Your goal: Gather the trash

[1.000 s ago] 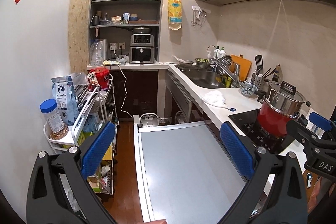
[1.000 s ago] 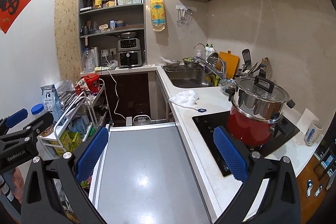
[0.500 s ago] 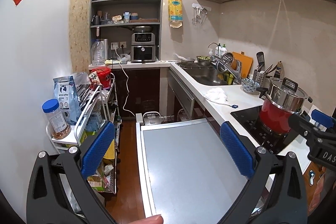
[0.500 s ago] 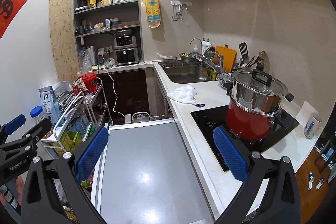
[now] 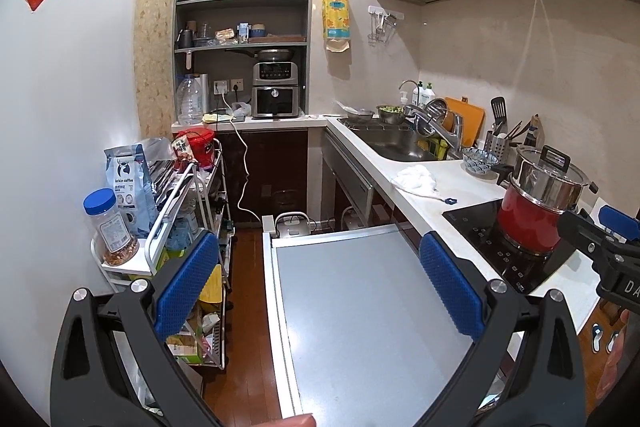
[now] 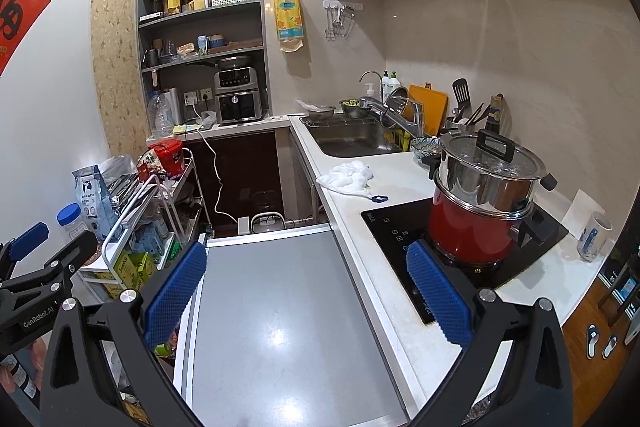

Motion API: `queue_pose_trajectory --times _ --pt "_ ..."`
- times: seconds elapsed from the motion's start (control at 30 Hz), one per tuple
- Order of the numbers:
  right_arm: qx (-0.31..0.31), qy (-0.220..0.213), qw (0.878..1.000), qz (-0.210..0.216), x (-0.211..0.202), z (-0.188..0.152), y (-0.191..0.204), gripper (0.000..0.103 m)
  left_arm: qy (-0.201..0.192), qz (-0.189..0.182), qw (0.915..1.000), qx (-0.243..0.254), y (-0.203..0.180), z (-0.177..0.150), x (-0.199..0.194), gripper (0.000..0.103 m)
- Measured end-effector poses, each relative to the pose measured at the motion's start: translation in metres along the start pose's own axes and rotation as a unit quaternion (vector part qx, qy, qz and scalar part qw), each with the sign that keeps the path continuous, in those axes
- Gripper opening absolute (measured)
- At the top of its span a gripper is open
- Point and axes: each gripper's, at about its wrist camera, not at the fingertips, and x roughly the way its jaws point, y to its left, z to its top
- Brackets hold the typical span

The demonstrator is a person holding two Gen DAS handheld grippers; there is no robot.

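Crumpled white tissue wad (image 6: 347, 175) lies centre frame on the pale countertop (image 6: 400, 183); right gripper (image 6: 304, 289) and left gripper (image 5: 320, 289), both agape and empty, should approach low, straddling it.

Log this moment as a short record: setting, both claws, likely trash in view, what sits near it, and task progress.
setting: narrow home kitchen, white counter along the right
left claw: open, empty, above the grey surface
right claw: open, empty, above the same surface
likely trash: crumpled white wad on the counter, between sink and cooktop
nearby: lidded pot on the cooktop, small blue item beside the wad
progress: nothing picked up yet
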Motion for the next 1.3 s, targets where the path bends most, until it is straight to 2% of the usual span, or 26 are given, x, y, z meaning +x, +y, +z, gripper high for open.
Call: queue_pose_trajectory --times 1.3 --pt "-0.001 0.021 1.000 0.002 0.003 -0.011 0.000 0.099 0.006 -0.004 0.9999 -0.011 0.003 0.001 -0.001 0.101"
